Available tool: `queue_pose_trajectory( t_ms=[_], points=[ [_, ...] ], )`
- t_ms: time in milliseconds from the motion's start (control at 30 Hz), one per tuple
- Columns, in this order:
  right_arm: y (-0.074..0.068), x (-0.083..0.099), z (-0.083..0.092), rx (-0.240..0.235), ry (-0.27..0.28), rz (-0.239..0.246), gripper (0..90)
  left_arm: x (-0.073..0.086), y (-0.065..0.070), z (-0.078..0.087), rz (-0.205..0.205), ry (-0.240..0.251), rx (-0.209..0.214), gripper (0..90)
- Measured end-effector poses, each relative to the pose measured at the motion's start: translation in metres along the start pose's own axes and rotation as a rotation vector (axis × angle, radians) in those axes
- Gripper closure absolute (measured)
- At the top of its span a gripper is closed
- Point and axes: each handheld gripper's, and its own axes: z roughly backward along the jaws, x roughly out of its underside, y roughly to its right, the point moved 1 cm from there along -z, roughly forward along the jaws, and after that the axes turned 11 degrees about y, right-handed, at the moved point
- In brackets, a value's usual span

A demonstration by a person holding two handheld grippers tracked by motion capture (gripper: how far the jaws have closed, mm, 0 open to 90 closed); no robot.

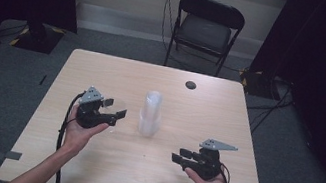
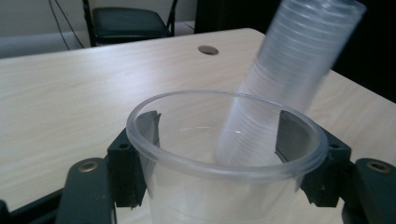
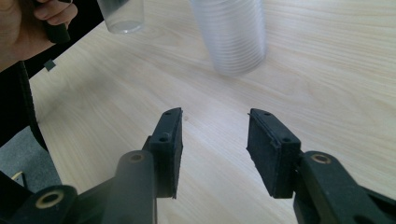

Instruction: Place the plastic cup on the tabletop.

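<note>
Dim room, dark curtains either side, a black folding chair against the far wall, and in the middle a pale wood table with a small round hole near its far edge.

Centre of the table: a stack of clear cups, standing upright on its wide end, apart from both grippers.

On the left, the left gripper is off the table in the person's hand, jaws pointing toward the stack. It has a single clear cup clamped between its pads. The left gripper view puts it beyond doubt: the cup's rim sits right between the two black pads, one pressed to each side of its wall, mouth toward the camera, with the stack looming blurred just behind it. In the high view the cup is faint, so whether it hangs level or a touch tilted I can't quite call.

On the right, the right gripper sits low near the front edge, well short of the stack. Its jaws stand well apart, with bare table between the pads. Ahead of them the stack, and off to the upper left the held cup in the other hand.
</note>
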Motion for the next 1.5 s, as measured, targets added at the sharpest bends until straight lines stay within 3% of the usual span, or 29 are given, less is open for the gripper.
queue_pose_trajectory(
  t_ms=[133, 200, 267, 367, 433, 500, 533, 633, 733, 833, 933, 1033, 1167, 1233, 1333, 1500],
  points=[
    [0.003, -0.001, 0.002, 0.007, -0.002, 0.008, 55.6, 0.002, -0.006, -0.01, -0.041, -0.015, -0.045, 31.2],
    [0.005, 0.001, 0.001, 0.008, -0.012, 0.014, 55.6, 0.002, -0.012, -0.017, -0.024, -0.026, -0.04, 31.8],
    [0.006, 0.003, 0.002, 0.012, -0.02, 0.011, 55.6, 0.002, -0.016, -0.021, -0.05, -0.02, -0.045, 32.0],
    [0.009, 0.006, 0.004, 0.015, -0.012, 0.005, 55.6, 0.005, -0.02, -0.027, -0.073, -0.017, -0.086, 32.6],
    [0.01, 0.007, 0.004, 0.01, -0.002, 0.003, 55.6, 0.006, -0.024, -0.031, -0.032, -0.004, -0.086, 32.6],
    [0.009, 0.007, 0.005, 0.01, 0.007, 0.001, 55.6, 0.007, -0.025, -0.033, -0.053, 0.002, -0.091, 32.9],
    [0.009, 0.006, 0.006, 0.01, 0.012, 0.002, 55.6, 0.005, -0.026, -0.037, -0.078, -0.02, -0.089, 32.8],
    [0.009, 0.005, 0.007, 0.004, 0.032, 0.003, 55.7, 0.0, -0.032, -0.04, -0.036, 0.013, -0.105, 32.5],
    [0.01, 0.005, 0.006, 0.007, 0.035, 0.0, 55.8, -0.001, -0.035, -0.047, -0.049, 0.021, -0.126, 32.1],
    [0.011, 0.005, 0.006, 0.01, 0.033, 0.0, 55.8, 0.0, -0.035, -0.052, -0.05, 0.017, -0.121, 31.5],
    [0.012, 0.006, 0.006, 0.013, 0.034, 0.001, 55.8, 0.004, -0.034, -0.058, -0.026, 0.021, -0.109, 31.3],
    [0.012, 0.006, 0.006, 0.014, 0.034, -0.001, 56.8, 0.011, -0.032, -0.065, -0.041, 0.005, -0.105, 30.9],
    [0.012, 0.007, 0.007, 0.01, 0.03, 0.007, 58.5, 0.018, -0.032, -0.07, -0.035, 0.002, -0.118, 29.6],
    [0.012, 0.006, 0.008, 0.006, 0.037, 0.009, 58.5, 0.02, -0.034, -0.071, -0.013, 0.006, -0.12, 29.4],
    [0.014, 0.006, 0.009, 0.005, 0.042, 0.008, 58.4, 0.022, -0.034, -0.072, -0.034, -0.009, -0.118, 28.8],
    [0.014, 0.007, 0.01, 0.007, 0.036, 0.006, 57.9, 0.021, -0.034, -0.071, -0.022, -0.004, -0.124, 28.4]
  ],
)
